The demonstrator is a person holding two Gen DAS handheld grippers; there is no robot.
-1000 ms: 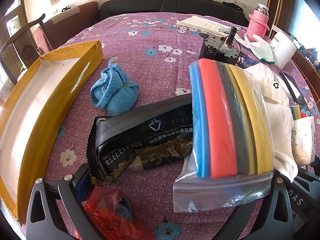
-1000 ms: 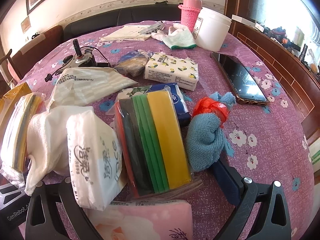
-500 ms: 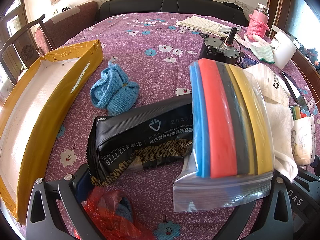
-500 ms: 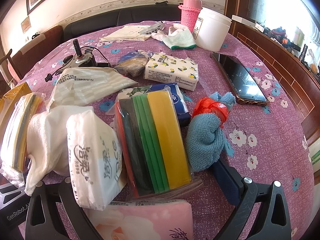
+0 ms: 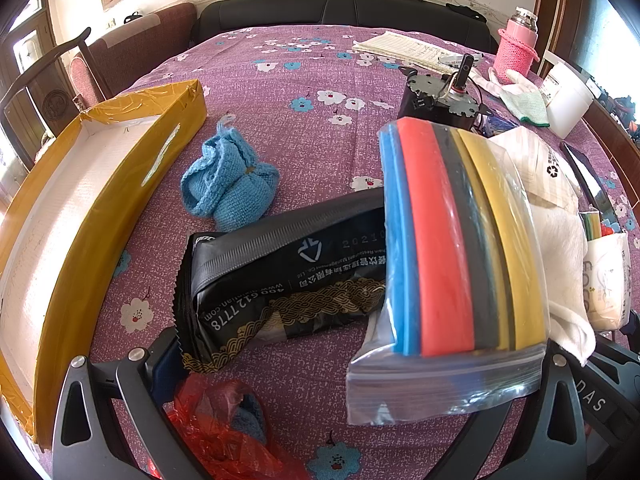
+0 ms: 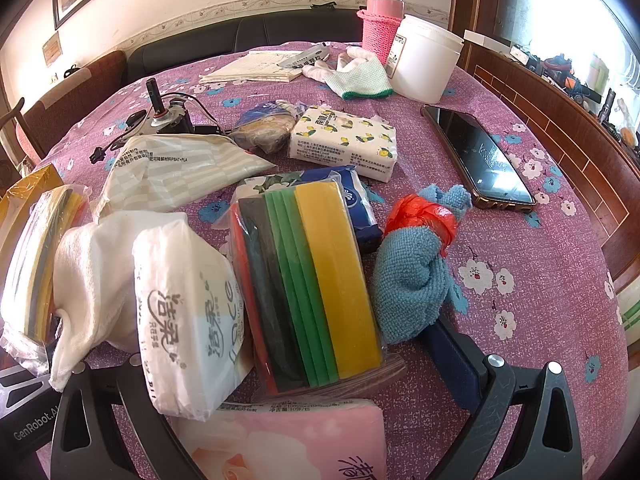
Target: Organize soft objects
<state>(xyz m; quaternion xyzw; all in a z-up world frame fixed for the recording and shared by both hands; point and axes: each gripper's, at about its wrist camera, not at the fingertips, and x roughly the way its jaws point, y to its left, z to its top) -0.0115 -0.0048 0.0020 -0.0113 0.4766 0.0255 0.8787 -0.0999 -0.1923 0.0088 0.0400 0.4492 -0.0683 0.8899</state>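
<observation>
Left gripper: fingers spread wide, pinching nothing; held low over the table, pointing level across the cloth.
Right gripper: fingers also spread wide, nothing pinched; low and level, aimed along the table.
Box: yellow open box, ahead and to the left of the left gripper, its long axis running away from that gripper; I judge it the likely place for the soft things.
Black pack: just ahead of the left gripper, between its fingers' lines; long axis lies across the gripper, slanting up to the right, its near end by the left finger.
Foam bag: clear zip bag of coloured sheets, ahead right, its far part lying on the black pack; long axis points away from the gripper.
Knit pouch: blue, further ahead, between pack and box.
Red wrap: crinkled red plastic with blue cloth, right at the left finger's inner side.
Right side: second foam bag straight ahead, long axis away from the gripper; tissue pack ahead left; blue towel ahead right, near the right finger.
Nearer hand: left, for box and black pack.
Key relation: the pack lies crosswise, so a straight closing would meet its length, not its width; a wrist turn looks needed.
</observation>
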